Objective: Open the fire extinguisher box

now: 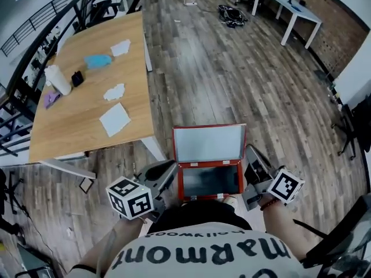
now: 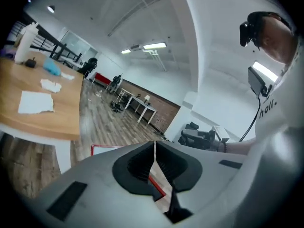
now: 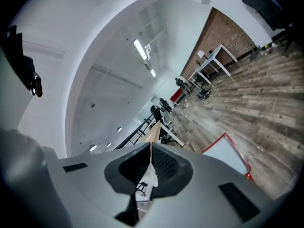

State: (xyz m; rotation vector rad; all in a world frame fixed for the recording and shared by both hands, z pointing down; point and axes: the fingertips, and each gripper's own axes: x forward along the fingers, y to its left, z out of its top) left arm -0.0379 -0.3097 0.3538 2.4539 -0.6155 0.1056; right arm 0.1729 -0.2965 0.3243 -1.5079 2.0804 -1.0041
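The red fire extinguisher box [image 1: 180, 184] lies on the wooden floor just in front of me. Its lid [image 1: 210, 143] stands raised on the far side, pale inside, and the box interior is dark. My left gripper [image 1: 170, 168] hangs beside the box's left edge, shut and holding nothing. At the box's right edge, my right gripper [image 1: 251, 152] is also shut and holds nothing. In the left gripper view the jaws [image 2: 154, 148] meet with the red box rim [image 2: 102, 147] beyond them. The right gripper [image 3: 151, 148] shows closed pads, with the lid [image 3: 228, 152] to their right.
A long wooden table [image 1: 87, 106] stands to the left with a white bottle [image 1: 58, 80], a blue cloth [image 1: 97, 61] and paper pieces on it. White desks [image 1: 288, 6] and a cable tangle [image 1: 232, 15] lie far back. A black chair [image 1: 351, 126] is at the right.
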